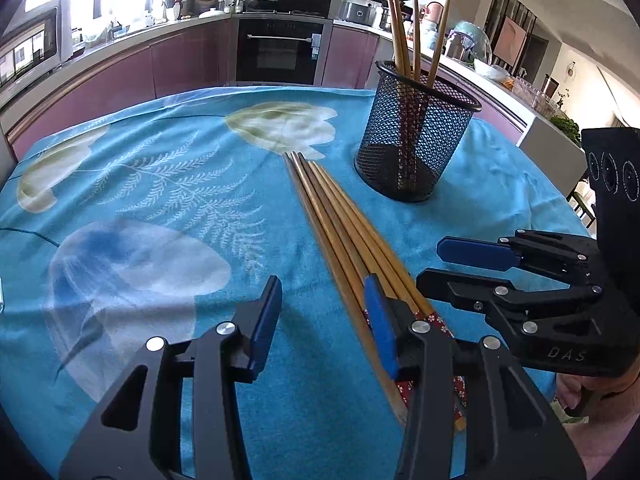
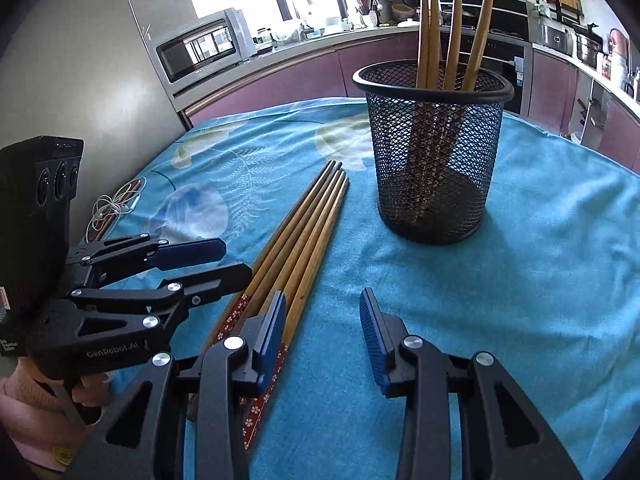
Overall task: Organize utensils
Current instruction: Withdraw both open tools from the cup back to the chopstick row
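Several wooden chopsticks [image 1: 340, 224] with red flowered ends lie side by side on the blue cloth; they also show in the right wrist view [image 2: 296, 236]. A black mesh cup [image 1: 416, 136] stands upright behind them, holding several chopsticks [image 1: 404, 32]; it also shows in the right wrist view [image 2: 434, 152]. My left gripper [image 1: 324, 312] is open and empty, low over the cloth, its right finger [image 1: 380, 328] over the chopstick bundle. My right gripper [image 2: 322, 332] is open and empty, its left finger [image 2: 272, 336] over the chopsticks' handle ends. Each gripper appears in the other's view: the right [image 1: 480, 264], the left [image 2: 208, 264].
The table is covered with a blue cloth [image 1: 160, 200] with white flower and fern print. A white cable [image 2: 114, 204] lies at the table's left edge. Kitchen counters, an oven [image 1: 280, 52] and a microwave [image 2: 200, 52] lie behind the table.
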A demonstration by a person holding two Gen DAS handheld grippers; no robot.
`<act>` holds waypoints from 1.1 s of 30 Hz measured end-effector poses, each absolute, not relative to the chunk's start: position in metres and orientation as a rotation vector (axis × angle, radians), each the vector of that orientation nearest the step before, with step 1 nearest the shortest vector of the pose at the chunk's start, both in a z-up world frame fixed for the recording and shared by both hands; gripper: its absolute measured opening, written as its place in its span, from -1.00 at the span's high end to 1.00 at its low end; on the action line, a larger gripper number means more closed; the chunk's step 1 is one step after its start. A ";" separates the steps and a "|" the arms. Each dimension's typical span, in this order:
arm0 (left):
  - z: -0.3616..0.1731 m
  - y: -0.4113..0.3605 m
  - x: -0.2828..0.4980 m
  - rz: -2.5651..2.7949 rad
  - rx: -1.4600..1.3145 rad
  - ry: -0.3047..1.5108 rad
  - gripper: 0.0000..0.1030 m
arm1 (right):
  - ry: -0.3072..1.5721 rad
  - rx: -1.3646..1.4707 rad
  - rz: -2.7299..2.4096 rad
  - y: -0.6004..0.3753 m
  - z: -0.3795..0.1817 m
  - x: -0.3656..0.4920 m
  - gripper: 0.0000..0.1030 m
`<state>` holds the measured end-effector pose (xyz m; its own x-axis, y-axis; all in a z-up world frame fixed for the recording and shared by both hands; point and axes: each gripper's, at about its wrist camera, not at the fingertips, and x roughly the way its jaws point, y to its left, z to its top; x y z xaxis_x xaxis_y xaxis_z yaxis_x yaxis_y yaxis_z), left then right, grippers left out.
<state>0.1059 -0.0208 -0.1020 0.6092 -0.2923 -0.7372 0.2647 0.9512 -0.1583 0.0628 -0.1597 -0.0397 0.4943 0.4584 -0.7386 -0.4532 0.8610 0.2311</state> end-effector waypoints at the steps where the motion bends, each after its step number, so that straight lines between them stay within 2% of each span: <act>1: -0.102 -0.021 0.105 -0.320 -0.032 0.857 0.17 | 0.897 0.003 0.552 -0.159 -0.040 0.063 0.30; 23: -0.106 -0.022 0.109 -0.302 -0.011 0.872 0.15 | 0.907 -0.043 0.532 -0.152 -0.044 0.064 0.32; 33: -0.106 -0.019 0.108 -0.292 0.008 0.885 0.24 | 0.914 -0.062 0.511 -0.153 -0.044 0.065 0.34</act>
